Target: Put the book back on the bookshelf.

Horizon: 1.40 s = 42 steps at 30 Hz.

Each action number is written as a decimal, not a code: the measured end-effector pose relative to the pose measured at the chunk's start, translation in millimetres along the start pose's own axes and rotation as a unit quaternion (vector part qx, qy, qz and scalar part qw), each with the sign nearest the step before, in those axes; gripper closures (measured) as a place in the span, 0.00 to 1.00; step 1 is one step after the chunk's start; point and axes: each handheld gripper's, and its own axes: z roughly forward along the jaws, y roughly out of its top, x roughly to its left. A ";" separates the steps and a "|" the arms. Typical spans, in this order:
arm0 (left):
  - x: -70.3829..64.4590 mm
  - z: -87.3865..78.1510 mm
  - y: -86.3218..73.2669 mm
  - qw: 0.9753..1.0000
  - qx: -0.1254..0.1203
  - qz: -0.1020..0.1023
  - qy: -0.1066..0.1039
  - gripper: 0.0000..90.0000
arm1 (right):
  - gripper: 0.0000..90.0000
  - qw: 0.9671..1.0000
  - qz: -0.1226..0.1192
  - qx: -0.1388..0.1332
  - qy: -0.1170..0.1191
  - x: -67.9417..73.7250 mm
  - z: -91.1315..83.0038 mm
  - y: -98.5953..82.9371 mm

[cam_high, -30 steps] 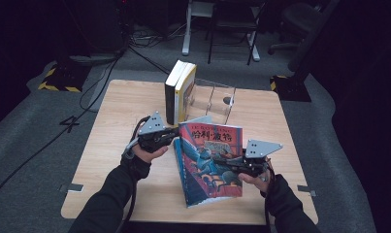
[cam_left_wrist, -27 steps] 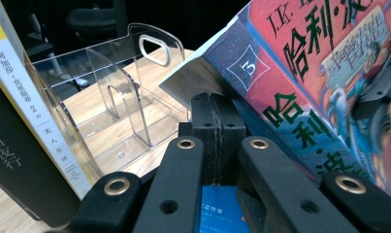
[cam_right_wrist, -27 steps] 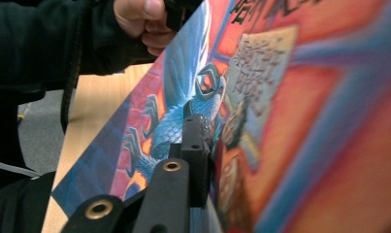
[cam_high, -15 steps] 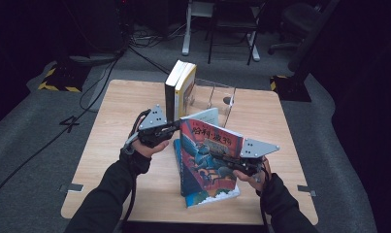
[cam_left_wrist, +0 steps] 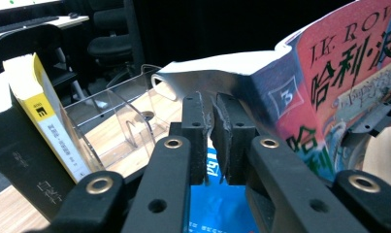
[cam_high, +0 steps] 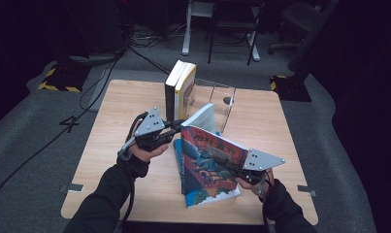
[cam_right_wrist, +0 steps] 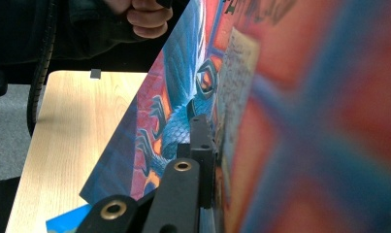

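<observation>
A paperback book with a red and blue illustrated cover stands tilted on the table, spine toward my left gripper. My right gripper is shut on its front cover from the right. In the right gripper view one black jaw lies against the cover, and the other is hidden behind it. My left gripper is at the book's upper left corner. Its jaws are almost together with nothing between them, just under the book's pale page edge.
Two upright books lean against a clear acrylic bookend at the back of the wooden table. A bright blue flat item lies under the tilted book. Chairs and cables stand on the floor beyond.
The red and blue book has been tipped from a low slant to a steeper, more upright stand. Both grippers stayed with it, and the left barely moved.
</observation>
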 end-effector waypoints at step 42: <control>-82.7 32.2 -83.5 0.986 0.143 -0.041 -0.082 0.36 | 0.97 1.000 0.000 -0.017 -0.013 5.9 -9.2 -7.7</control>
